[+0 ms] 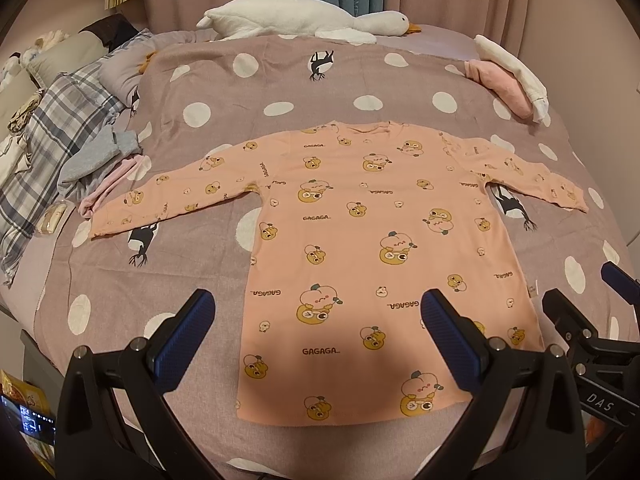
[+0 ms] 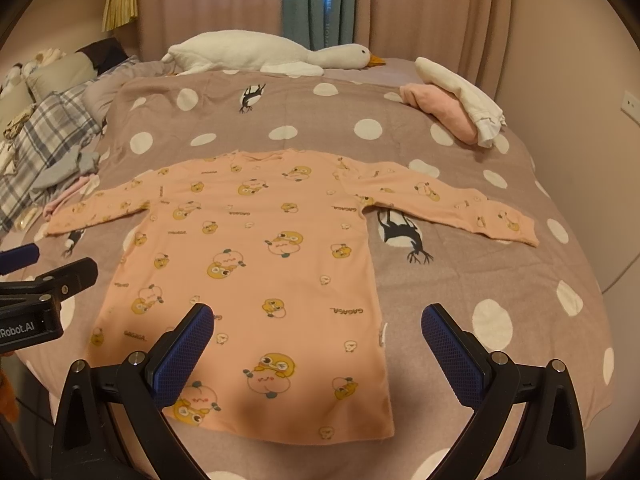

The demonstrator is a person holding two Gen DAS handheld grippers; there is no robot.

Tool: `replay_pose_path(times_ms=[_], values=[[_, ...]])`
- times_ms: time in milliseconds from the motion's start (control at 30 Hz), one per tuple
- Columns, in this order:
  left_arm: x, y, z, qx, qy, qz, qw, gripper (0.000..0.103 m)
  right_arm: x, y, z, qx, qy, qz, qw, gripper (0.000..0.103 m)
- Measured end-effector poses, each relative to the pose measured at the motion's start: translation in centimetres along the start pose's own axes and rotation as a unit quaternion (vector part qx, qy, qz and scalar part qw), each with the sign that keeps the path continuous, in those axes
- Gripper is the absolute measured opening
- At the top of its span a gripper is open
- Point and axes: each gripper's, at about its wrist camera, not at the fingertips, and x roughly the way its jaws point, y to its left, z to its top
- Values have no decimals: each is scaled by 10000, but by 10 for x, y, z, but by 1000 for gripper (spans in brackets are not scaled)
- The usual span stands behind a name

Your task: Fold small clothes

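A small peach long-sleeved shirt point(image 1: 352, 248) with yellow cartoon prints lies flat on the bed, both sleeves spread out and the hem nearest me. It also shows in the right wrist view point(image 2: 256, 264). My left gripper point(image 1: 318, 320) is open and empty, held above the hem's left half. My right gripper point(image 2: 318, 332) is open and empty above the hem's right corner. The right gripper's body shows at the right edge of the left wrist view point(image 1: 580, 320).
The bed has a mauve cover with white dots point(image 1: 280, 80). A white goose plush point(image 1: 304, 20) lies at the far edge. Folded pink and white clothes point(image 1: 512, 80) sit far right. A plaid blanket and a pile of grey clothes point(image 1: 72, 136) lie at the left.
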Motion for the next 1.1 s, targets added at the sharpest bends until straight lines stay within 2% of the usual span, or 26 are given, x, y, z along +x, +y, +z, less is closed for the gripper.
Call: replay_pose_path(times_ms=[1100], values=[[-2,-3,2,48,-6,30,10000,103,0,-1,-1,9,-18,10,10000,103]])
